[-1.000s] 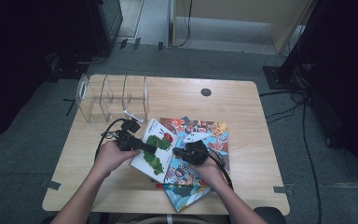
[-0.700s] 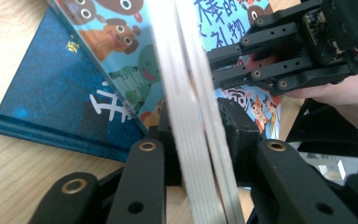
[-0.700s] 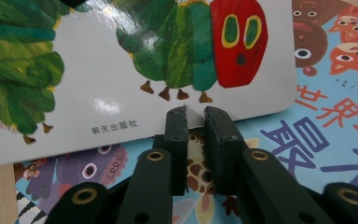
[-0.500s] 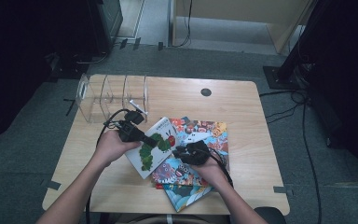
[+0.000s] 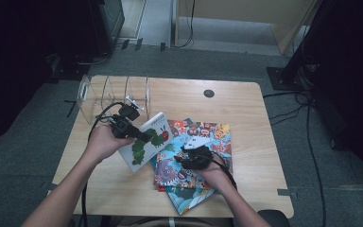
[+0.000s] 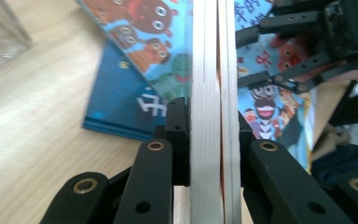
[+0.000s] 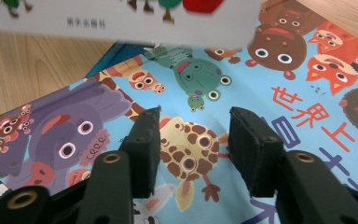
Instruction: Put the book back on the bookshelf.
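Two grippers over a wooden table (image 5: pixel 246 109) on grey carpet: left gripper (image 5: pixel 142 136) pinching a white book (image 5: pixel 147 146), right gripper (image 7: pixel 193 135) jaws just spreading, empty

Large red Chinese characters 世界上 on the blue animal picture book (image 7: pixel 279 88) — legible in the right gripper view, small grey Chinese print along the white caterpillar book's (image 7: pixel 121 21) cover edge — too blurred to read

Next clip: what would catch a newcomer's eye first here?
The white caterpillar book, raised at a tilt at the table's middle, its edge clamped in the left gripper. Beside it the right gripper, fingers apart with nothing between them, hovers over the bright animal book topping the stack.
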A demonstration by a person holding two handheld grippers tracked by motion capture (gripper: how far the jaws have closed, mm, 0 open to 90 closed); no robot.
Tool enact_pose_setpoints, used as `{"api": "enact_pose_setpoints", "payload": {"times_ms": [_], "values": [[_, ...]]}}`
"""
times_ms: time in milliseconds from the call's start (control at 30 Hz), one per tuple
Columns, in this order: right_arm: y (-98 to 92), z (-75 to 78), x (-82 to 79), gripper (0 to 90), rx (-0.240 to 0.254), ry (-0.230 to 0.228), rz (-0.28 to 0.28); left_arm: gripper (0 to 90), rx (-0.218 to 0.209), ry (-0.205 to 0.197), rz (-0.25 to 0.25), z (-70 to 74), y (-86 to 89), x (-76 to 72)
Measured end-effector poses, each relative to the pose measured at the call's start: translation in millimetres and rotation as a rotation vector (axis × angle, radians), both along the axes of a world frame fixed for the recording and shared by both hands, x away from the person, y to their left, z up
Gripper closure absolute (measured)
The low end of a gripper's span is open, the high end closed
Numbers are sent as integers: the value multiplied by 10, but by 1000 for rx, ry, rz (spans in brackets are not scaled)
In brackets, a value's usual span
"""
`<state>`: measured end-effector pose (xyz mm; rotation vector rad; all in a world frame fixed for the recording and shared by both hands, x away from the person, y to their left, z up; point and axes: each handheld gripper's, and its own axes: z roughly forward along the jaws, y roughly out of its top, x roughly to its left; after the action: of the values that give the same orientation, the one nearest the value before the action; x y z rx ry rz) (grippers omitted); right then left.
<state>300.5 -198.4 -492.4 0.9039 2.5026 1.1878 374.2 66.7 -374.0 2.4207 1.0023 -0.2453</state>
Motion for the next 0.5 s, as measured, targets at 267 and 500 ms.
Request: {"api": "enact_pose_setpoints", "payload": {"times_ms": [267,500], "values": [[22,-16,-17,426,-13,-27,21,776,29,-45,10,137,208,-1],[25,-17,-22,417,-13,-26,18,776,32,-60,34,228,336,2]]}}
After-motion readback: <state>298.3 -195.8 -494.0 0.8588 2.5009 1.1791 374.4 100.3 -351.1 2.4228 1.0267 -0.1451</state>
